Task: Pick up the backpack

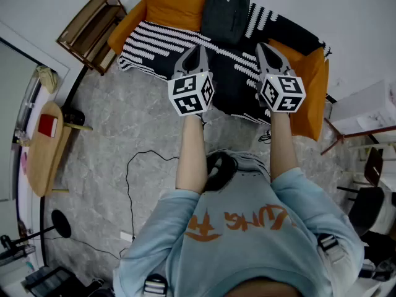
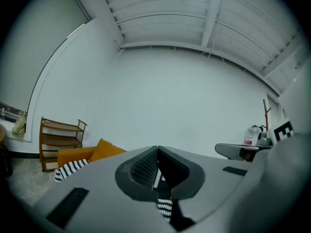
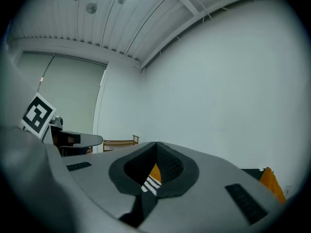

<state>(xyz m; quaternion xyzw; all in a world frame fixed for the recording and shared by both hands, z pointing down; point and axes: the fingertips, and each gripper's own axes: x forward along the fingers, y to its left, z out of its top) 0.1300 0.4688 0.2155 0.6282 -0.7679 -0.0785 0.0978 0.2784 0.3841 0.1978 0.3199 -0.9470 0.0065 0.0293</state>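
A dark backpack (image 1: 225,12) leans against the back of an orange sofa (image 1: 308,82) draped with a black-and-white striped blanket (image 1: 166,44). My left gripper (image 1: 196,49) is held level in front of the sofa, jaws shut and empty, some way short of the backpack and to its left. Level beside it is my right gripper (image 1: 263,48), also shut and empty, short of the backpack and to its right. In the left gripper view the closed left gripper (image 2: 157,149) faces the white wall; the right gripper (image 3: 156,143) in its own view does too. The backpack is hidden in both gripper views.
A wooden shelf (image 1: 90,25) stands left of the sofa. A round wooden table (image 1: 44,150) sits at the far left. A black cable (image 1: 131,169) trails over the grey floor. Chairs and white furniture (image 1: 371,113) crowd the right side.
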